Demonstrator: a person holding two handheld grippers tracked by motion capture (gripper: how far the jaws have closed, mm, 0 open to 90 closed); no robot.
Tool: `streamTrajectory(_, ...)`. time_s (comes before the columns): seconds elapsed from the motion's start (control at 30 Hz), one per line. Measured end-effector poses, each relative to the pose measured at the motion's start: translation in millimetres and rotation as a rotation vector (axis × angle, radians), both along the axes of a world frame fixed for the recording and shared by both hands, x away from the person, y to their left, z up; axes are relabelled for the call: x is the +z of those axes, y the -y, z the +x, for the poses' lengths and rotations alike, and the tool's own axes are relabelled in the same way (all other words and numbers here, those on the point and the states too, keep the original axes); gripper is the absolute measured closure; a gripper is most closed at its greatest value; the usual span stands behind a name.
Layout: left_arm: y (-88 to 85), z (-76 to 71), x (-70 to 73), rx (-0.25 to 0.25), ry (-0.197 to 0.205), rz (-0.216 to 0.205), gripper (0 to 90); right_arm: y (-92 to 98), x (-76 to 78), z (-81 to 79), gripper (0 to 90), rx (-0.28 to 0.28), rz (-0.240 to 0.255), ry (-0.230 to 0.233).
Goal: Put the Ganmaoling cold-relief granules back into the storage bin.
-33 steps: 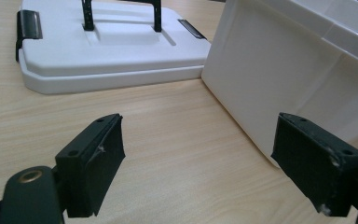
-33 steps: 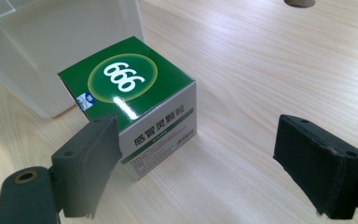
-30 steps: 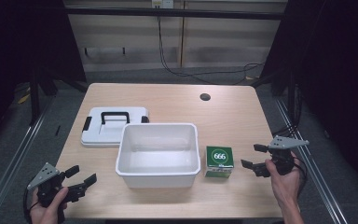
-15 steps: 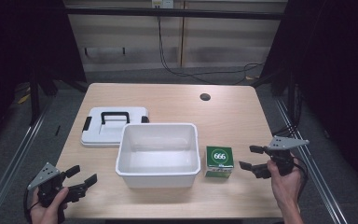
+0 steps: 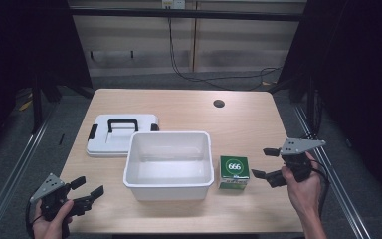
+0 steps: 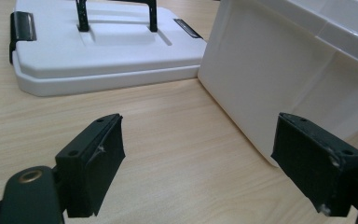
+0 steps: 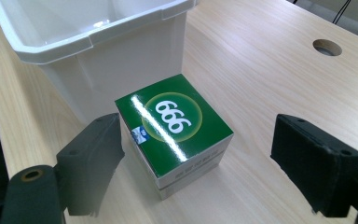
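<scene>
Right claw (image 5: pixel 264 162) jaws spread, at 3 o'clock of green 666 box (image 5: pixel 234 172), lined for grasp. Left claw (image 5: pixel 88 186) spread, empty, idle near white bin (image 5: pixel 169 180).

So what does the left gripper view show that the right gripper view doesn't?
Left gripper view: the white lid with its black handle, lying flat on the table, and the left gripper open over bare wood. Right gripper view: the green box marked 666, standing right beside the tub between the open jaws of the right gripper, and a round hole in the tabletop. Both: the white tub and the wooden table.
</scene>
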State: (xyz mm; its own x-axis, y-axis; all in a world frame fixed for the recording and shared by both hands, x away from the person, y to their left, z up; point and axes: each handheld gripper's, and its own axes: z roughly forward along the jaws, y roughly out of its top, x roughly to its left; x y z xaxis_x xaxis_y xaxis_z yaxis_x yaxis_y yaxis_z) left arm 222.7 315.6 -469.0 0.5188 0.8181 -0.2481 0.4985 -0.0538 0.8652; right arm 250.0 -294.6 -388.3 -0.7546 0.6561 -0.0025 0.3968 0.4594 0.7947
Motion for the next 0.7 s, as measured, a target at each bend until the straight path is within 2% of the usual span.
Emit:
streamTrajectory(0.07,-0.1,0.2,-0.1,0.001,-0.001,0.001,16.2,-2.1,0.5,0.8,15.1,0.018,-0.008,0.0)
streamTrajectory(0.2,1.0,0.2,-0.2,-0.001,0.0,-0.004,16.2,-10.5,4.7,5.2,18.0,0.07,-0.026,-0.042)
streamTrajectory(0.27,0.6,0.2,-0.2,-0.001,-0.002,-0.002,16.2,-13.4,8.7,7.9,17.9,0.076,-0.032,-0.044)
streamTrajectory(0.33,0.0,0.0,-0.1,-0.001,-0.001,0.0,16.2,-21.6,15.2,15.9,15.2,0.089,-0.096,-0.053)
streamTrajectory(0.4,0.1,0.0,-0.2,0.0,-0.001,0.0,16.2,-24.5,16.9,18.3,15.2,0.087,-0.115,-0.055)
streamTrajectory(0.63,0.2,0.0,-0.8,-0.002,-0.008,-0.003,16.2,-41.2,23.8,33.7,15.2,0.12,-0.115,-0.072)
streamTrajectory(0.7,0.4,-0.2,-0.7,-0.006,-0.006,-0.004,16.2,-48.3,26.1,37.3,15.1,0.137,-0.132,-0.073)
